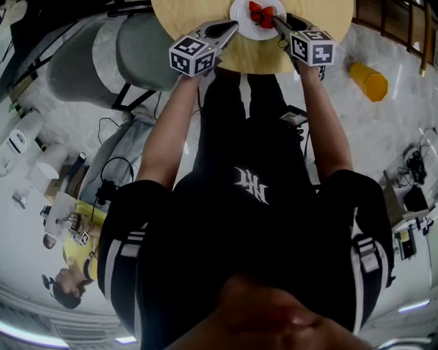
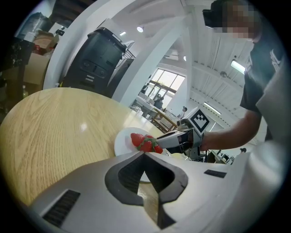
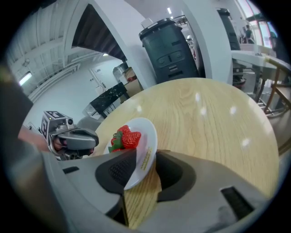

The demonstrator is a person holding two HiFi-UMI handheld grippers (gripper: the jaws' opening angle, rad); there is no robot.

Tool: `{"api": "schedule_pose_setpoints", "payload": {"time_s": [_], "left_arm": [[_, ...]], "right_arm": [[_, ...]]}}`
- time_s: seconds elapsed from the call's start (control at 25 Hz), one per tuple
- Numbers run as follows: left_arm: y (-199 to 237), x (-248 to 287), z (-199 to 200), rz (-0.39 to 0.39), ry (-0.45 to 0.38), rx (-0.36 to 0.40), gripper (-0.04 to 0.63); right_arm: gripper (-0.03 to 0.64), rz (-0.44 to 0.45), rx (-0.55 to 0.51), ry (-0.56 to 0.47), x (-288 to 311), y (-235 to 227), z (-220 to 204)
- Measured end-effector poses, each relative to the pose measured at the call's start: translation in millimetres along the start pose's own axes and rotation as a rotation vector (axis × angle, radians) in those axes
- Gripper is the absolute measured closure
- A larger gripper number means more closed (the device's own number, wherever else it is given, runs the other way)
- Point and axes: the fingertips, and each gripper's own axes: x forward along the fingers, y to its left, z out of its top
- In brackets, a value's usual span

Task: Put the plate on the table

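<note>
Ideally, the right gripper [image 1: 276, 21], spread around the plate [image 1: 247, 29] rim at 3 o'clock, is withdrawn level, then the left gripper [image 1: 233, 26], pinching at 9 o'clock, is opened.

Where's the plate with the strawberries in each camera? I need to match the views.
Head view: plate at top centre, over the round table.
Left gripper view: plate at centre, just beyond the left tongs.
Right gripper view: plate centre-left, rim between the right tongs.
Shared landmark: the strawberries on it.
</note>
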Motion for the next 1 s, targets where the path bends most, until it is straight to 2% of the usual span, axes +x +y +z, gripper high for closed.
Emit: {"api": "schedule_pose_setpoints", "payload": {"time_s": [1.0], "left_arm": [[0.6, -1.1, 1.7, -0.002, 0.013, 0.004, 0.592]], "right_arm": [[0.471, -0.121, -0.174, 0.004, 2.6, -4.7, 9.3]]}}
